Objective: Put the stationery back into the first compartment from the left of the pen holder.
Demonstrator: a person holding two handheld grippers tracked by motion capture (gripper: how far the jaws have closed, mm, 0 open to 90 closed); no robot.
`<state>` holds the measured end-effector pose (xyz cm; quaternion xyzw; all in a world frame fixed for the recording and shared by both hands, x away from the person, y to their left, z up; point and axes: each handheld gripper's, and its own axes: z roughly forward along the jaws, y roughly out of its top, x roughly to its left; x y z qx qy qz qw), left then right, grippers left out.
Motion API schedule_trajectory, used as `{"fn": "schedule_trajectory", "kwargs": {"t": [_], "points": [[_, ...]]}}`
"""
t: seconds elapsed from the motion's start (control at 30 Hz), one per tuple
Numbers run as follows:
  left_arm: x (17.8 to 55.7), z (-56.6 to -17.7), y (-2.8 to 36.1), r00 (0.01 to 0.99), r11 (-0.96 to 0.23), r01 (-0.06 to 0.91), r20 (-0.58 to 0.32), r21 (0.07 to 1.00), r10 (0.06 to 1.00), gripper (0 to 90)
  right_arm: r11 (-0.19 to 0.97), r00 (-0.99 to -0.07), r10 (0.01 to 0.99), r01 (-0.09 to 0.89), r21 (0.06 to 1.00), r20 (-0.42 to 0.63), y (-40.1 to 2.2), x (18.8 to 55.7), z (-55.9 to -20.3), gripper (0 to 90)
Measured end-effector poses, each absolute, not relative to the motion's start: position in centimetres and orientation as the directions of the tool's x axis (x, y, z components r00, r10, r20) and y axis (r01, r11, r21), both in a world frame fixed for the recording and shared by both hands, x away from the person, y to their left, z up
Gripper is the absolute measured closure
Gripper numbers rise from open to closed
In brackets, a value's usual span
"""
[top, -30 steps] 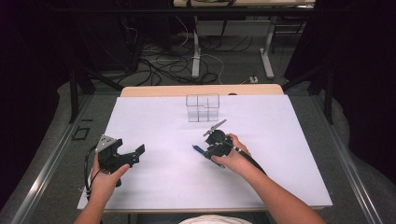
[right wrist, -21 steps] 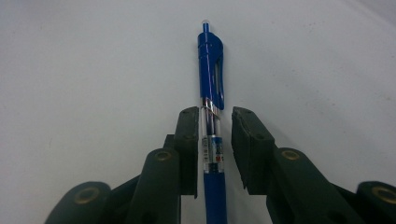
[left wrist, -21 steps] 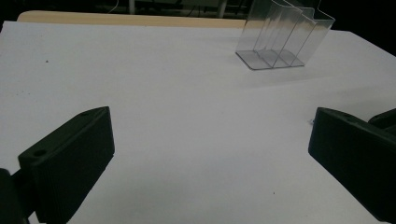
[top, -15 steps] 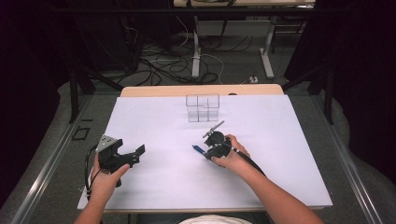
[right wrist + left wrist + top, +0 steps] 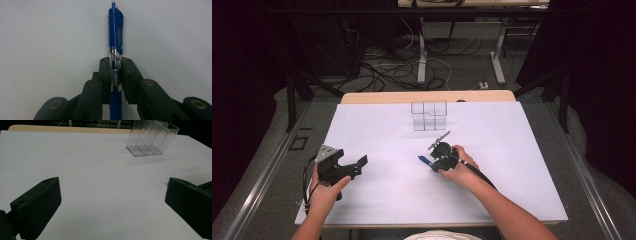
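High view: above the near edge, facing forward and down over the table.
Left gripper view: low, facing the far clear organizer.
Right gripper view: close on the pen.
Shared: white tabletop.

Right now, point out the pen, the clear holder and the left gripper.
pen [image 5: 115, 27], right gripper view, blue clip end.
clear holder [image 5: 429, 115], high view, front wall.
left gripper [image 5: 354, 167], high view, between its fingertips.

Glossy blue plastic pen with a clear barrel section and shiny metal rings, matt black plastic right gripper with brass-coloured rivets, transparent smooth plastic organiser, matt white paper-like surface with a pale wood edge, ribbed matt pads on the left gripper
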<state>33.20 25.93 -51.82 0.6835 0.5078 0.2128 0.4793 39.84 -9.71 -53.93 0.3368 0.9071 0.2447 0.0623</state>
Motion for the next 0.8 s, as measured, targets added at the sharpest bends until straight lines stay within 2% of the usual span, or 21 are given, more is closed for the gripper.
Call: {"fn": "schedule_trajectory", "kwargs": {"t": [0.4,0.8], "points": [[33.25,-51.86,25.88,0.392,-0.019,0.492,-0.202,0.870,0.898,0.5,0.644,-0.758,0.649,0.592,0.484,0.063,-9.64,39.70,-53.93,79.3],[33.24,-51.82,25.86,0.394,-0.025,0.492,-0.197,0.870,0.898,0.5,0.658,-0.760,0.650,0.571,0.491,0.013,-9.44,39.28,-54.03,79.4]]}}
